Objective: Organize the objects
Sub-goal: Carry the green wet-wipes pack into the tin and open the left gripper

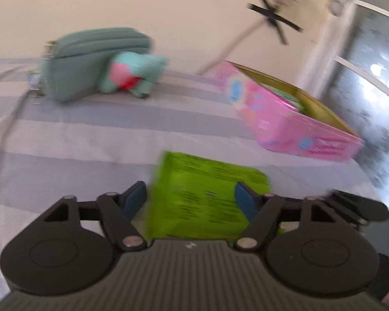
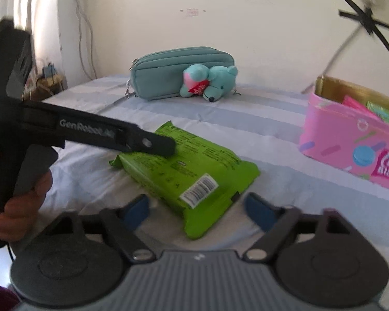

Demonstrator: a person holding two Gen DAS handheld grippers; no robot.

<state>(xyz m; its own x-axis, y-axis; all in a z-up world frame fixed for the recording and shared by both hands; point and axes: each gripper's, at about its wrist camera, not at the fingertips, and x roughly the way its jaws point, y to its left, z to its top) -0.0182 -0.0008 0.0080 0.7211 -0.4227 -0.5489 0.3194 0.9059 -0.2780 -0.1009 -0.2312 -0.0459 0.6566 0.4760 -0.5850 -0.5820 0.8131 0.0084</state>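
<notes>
Your right gripper (image 2: 195,208) stood released at the near end of the green packet (image 2: 186,168) lying on the striped bed (image 2: 259,119); your left gripper (image 1: 190,197) straddled its far end, fingers (image 1: 242,199) touching, grip uncertain. The pink tin (image 2: 350,150) stood right.

You are working over a bed (image 2: 246,119) covered in a sheet of pale grey and lilac stripes. A green packet (image 2: 194,171) is lying flat on it nearest you. A teal pouch (image 2: 173,75) is sitting at the far side, with a small teal plush toy (image 2: 212,80) leaning against its front. An open pink tin (image 2: 350,142) is resting to the right.
</notes>
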